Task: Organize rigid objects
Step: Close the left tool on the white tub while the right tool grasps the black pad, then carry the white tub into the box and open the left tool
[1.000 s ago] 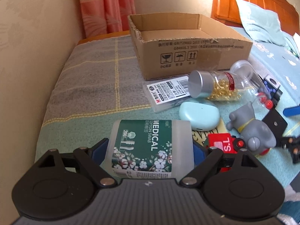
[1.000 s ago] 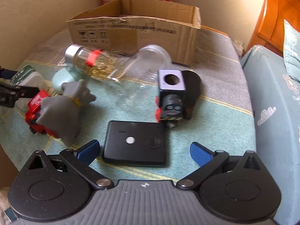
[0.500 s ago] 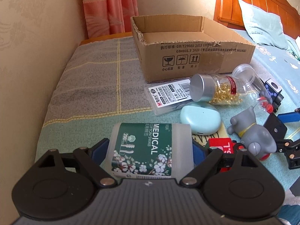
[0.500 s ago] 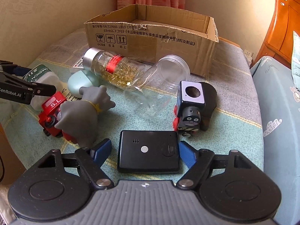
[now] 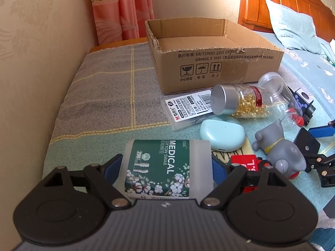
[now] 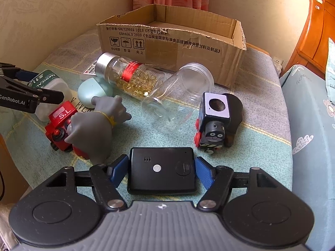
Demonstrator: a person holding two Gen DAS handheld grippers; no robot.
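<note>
My left gripper (image 5: 165, 167) is shut on a cotton swab box (image 5: 167, 167) with a green "MEDICAL" label, held just above the bedspread. My right gripper (image 6: 161, 170) has closed its blue pads against the sides of a flat black device (image 6: 162, 170) lying on the bedspread. An open cardboard box (image 5: 209, 56) stands at the back; it also shows in the right wrist view (image 6: 173, 41). The left gripper (image 6: 25, 96) with the swab box (image 6: 48, 83) shows at the left of the right wrist view.
Loose on the bedspread: a capsule jar (image 6: 129, 75), an empty clear jar (image 6: 178, 98), a mint case (image 5: 222, 133), a grey cat figure (image 6: 94, 129), a red toy car (image 6: 60, 121), a black toy train (image 6: 213, 121), a flat labelled pack (image 5: 188, 108). Wall on the left.
My right gripper has moved forward around the black device and closed on its sides. My left gripper keeps hold of the swab box and has risen slightly.
</note>
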